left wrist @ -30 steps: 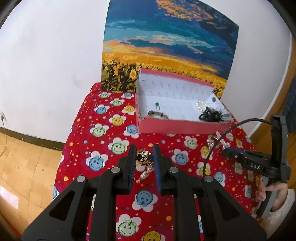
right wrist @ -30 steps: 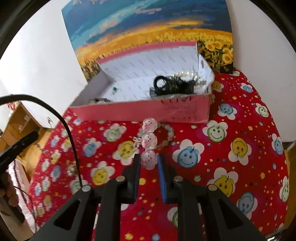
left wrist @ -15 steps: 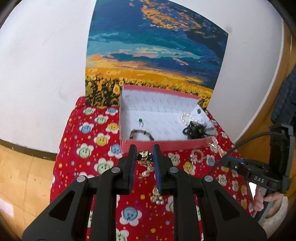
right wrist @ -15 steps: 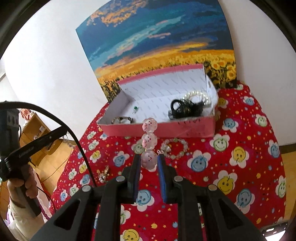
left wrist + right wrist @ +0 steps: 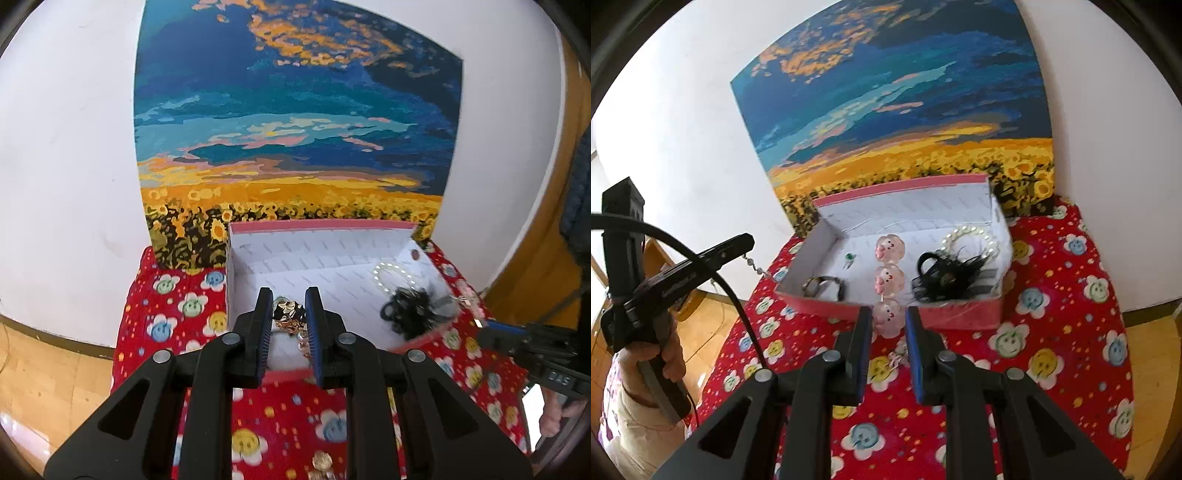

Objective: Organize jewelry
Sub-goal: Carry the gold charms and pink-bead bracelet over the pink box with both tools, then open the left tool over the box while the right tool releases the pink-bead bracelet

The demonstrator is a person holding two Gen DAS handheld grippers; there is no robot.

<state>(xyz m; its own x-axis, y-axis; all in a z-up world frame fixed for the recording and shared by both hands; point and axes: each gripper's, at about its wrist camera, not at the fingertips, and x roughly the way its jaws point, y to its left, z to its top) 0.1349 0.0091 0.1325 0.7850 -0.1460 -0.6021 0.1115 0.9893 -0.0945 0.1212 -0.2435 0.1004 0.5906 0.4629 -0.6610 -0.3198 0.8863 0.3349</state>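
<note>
A pink open box (image 5: 240, 251) (image 5: 960, 317) stands on the red smiley-flower cloth. My left gripper (image 5: 289, 306) is shut on a gold and black beaded piece (image 5: 290, 317) and holds it above the box's near left part. My right gripper (image 5: 888, 325) is shut on a string of pink pig-face beads (image 5: 889, 277), raised in front of the box's near wall. Inside the box lie a pearl bracelet (image 5: 971, 236), a black feathery hair tie (image 5: 945, 277), a green-stone ring (image 5: 849, 256) and a dark bangle (image 5: 823, 286).
A sunflower painting (image 5: 295, 129) leans on the white wall behind the box. The left gripper's body and the hand holding it show at the left of the right wrist view (image 5: 676, 273). Gold beads (image 5: 321, 461) lie on the cloth near me. Wooden floor lies beyond the cloth's edges.
Both grippers have risen and moved toward the box with their pieces. The left gripper now hangs over the box's inside; before, it was over the cloth in front of it.
</note>
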